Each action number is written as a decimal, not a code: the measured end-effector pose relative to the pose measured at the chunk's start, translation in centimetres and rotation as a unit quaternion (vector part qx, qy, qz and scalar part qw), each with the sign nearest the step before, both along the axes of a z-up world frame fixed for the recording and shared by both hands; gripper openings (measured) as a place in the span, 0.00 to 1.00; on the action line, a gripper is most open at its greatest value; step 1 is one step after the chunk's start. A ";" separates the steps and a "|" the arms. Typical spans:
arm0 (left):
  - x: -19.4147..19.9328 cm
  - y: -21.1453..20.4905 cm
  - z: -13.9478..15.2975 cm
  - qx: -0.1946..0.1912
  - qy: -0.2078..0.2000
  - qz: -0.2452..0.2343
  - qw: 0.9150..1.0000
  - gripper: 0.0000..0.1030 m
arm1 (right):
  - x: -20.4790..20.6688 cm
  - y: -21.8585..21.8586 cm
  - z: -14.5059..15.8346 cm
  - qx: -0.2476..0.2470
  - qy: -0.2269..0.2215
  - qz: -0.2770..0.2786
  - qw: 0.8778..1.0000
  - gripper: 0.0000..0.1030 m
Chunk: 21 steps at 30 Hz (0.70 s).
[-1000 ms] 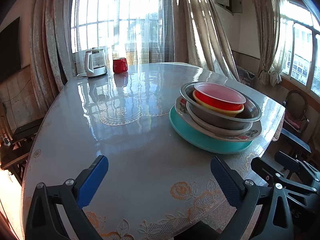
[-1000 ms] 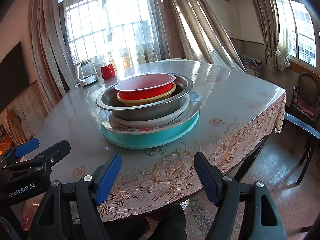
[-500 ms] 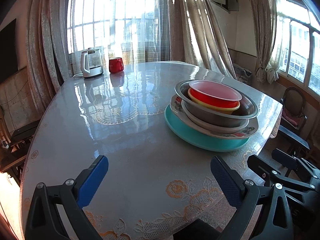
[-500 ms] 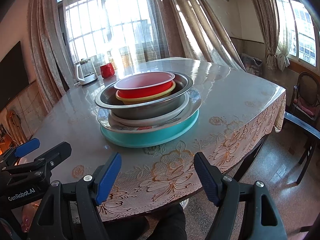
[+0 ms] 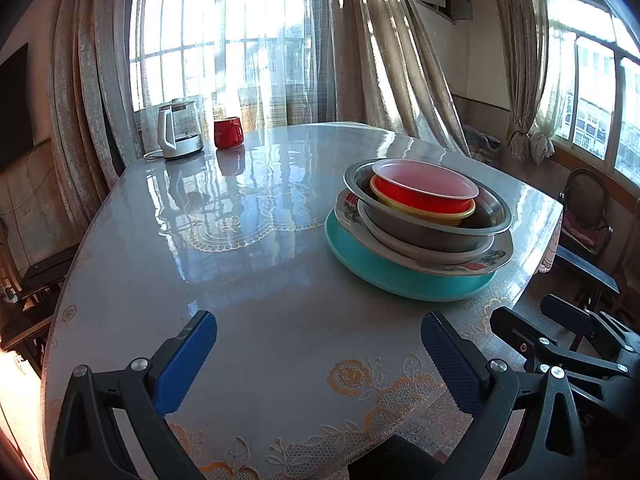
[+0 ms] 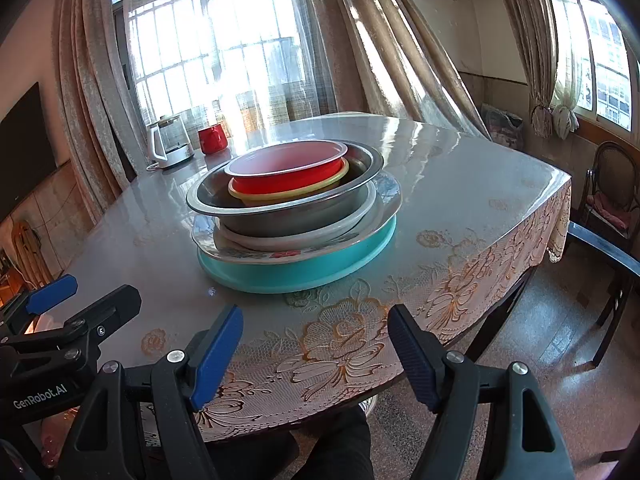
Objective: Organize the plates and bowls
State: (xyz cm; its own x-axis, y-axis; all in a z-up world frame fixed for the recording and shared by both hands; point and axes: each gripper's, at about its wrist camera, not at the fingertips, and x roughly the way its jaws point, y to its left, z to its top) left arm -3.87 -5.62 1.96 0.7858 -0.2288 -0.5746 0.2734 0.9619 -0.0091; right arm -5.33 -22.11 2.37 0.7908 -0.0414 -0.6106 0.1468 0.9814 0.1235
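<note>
One nested stack stands on the table's right half. A red bowl (image 5: 426,190) (image 6: 288,174) sits in a yellow bowl (image 5: 424,212), both inside a steel basin (image 5: 428,224) (image 6: 288,216). Under them come a white dish (image 6: 296,240), a flowered plate (image 5: 472,264) and a teal plate (image 5: 400,272) (image 6: 296,272). My left gripper (image 5: 318,344) stands open over the table's near part, left of the stack, with nothing between its blue pads. My right gripper (image 6: 316,340) hangs open at the table's front edge, short of the stack, also with nothing in it.
A glass kettle (image 5: 176,130) and a red mug (image 5: 228,132) stand at the table's far edge by the window. The lace-patterned tablecloth (image 6: 460,280) hangs over the right edge. Chairs (image 6: 612,196) stand to the right. A person's dark-clad legs (image 6: 320,448) show below the table.
</note>
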 end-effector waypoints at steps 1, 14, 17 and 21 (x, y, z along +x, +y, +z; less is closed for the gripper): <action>0.0 0.0 0.0 0.000 -0.001 -0.001 1.000 1.00 | -0.1 0.0 0.0 0.001 0.000 0.000 1.000 0.74; 0.0 -0.1 0.0 -0.001 -0.002 -0.005 1.000 1.00 | 0.0 -0.1 -0.1 0.002 0.001 -0.001 1.000 0.74; 0.0 -0.1 0.0 -0.001 0.000 -0.005 1.000 1.00 | 0.0 -0.1 -0.1 0.003 0.001 -0.002 1.000 0.74; 0.0 -0.1 -0.1 -0.002 0.002 -0.009 1.000 1.00 | 0.0 -0.1 -0.1 0.004 0.001 -0.001 1.000 0.74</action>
State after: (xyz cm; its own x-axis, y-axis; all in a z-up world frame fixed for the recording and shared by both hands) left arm -3.91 -5.74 1.86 0.7798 -0.2455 -0.5759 0.2906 0.9567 -0.0144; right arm -5.34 -22.26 2.30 0.7891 -0.0388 -0.6130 0.1496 0.9801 0.1306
